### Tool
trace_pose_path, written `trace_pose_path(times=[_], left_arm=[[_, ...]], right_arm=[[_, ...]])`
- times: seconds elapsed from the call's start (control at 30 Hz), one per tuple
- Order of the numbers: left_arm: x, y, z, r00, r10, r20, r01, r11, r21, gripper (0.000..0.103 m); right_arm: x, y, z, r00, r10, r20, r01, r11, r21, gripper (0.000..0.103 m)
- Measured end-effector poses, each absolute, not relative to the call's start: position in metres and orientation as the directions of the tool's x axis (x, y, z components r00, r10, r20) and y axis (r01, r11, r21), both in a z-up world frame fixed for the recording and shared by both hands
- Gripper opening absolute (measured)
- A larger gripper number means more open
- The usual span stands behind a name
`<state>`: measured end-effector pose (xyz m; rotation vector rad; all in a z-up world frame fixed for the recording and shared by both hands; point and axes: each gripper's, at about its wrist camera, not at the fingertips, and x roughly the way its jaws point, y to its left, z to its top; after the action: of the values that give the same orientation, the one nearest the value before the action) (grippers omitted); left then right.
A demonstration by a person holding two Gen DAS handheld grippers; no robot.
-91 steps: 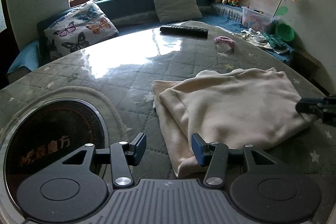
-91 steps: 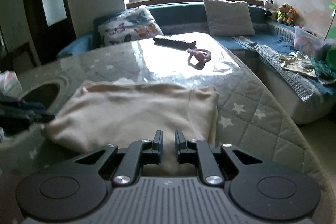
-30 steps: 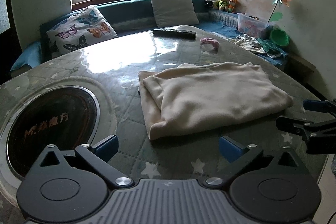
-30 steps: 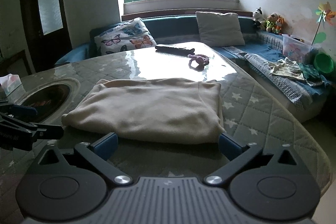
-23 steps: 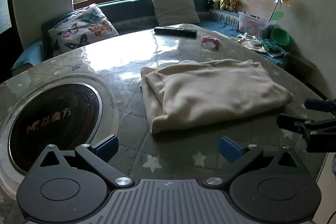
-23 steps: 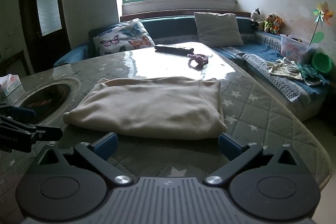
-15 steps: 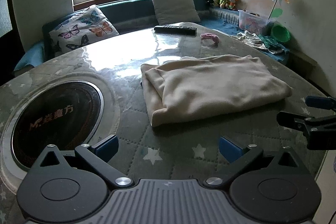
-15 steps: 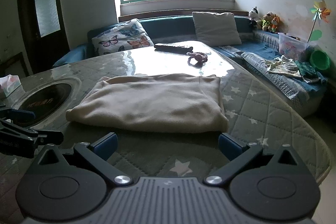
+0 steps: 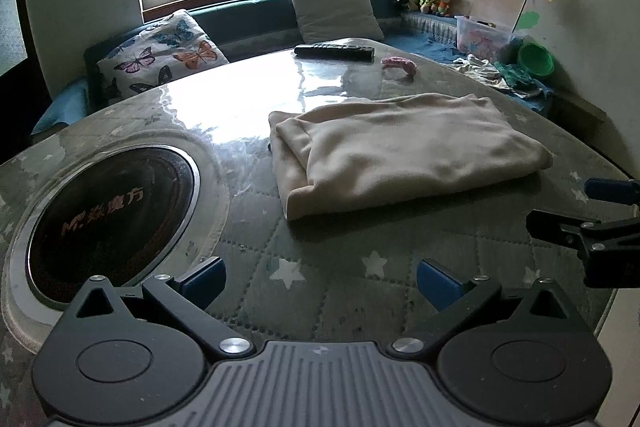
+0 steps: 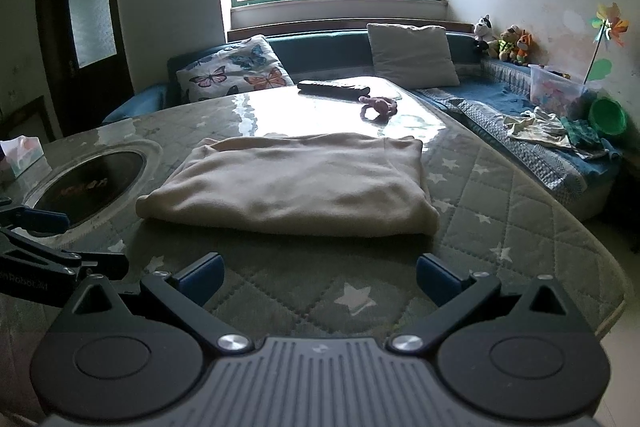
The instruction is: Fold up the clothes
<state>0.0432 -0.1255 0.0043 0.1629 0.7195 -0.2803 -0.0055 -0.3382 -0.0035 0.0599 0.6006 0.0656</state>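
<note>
Both sets of jaws stand spread wide with nothing between them: the left gripper [image 9: 320, 277] and the right gripper [image 10: 318, 273] each hang over bare quilted cover at the near edge of the worktop [image 10: 480, 211], short of the cloth. Three seconds ago both sat much closer in, the right one nearly shut at the garment's near hem and the left one half open by its near left corner; since then they have let go, spread and backed away, and over the last second they have hardly shifted. The cream garment [image 9: 400, 151] lies in the middle of the worktop as a flat, layered rectangle, its doubled edges showing at the left end, and it looks squarer and smoother than it did three seconds back. I judge that a fold has just been laid down and released; whether another fold is wanted cannot be told from the cloth alone. Around it there is open room: a strip of starred cover on the near side, and the glossy far part holding only a remote control [image 9: 334, 51] and a pink toy [image 9: 399, 65], both well apart from the cloth. To the left the round inset cooktop [image 9: 108, 203] sits near the garment's left end; to the right the worktop's curved rim drops off just beyond it.
</note>
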Motion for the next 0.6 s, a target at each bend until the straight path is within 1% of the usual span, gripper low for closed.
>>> trace_pose_path(times=[0.6], left_arm=[[0.025,-0.127,0.001,0.729,-0.185,-0.659,0.303,0.951,0.068,0.103]], right_arm=[[-0.023,-0.331,-0.001,0.834,0.081,-0.545,-0.048,0.996,0.076,0.103]])
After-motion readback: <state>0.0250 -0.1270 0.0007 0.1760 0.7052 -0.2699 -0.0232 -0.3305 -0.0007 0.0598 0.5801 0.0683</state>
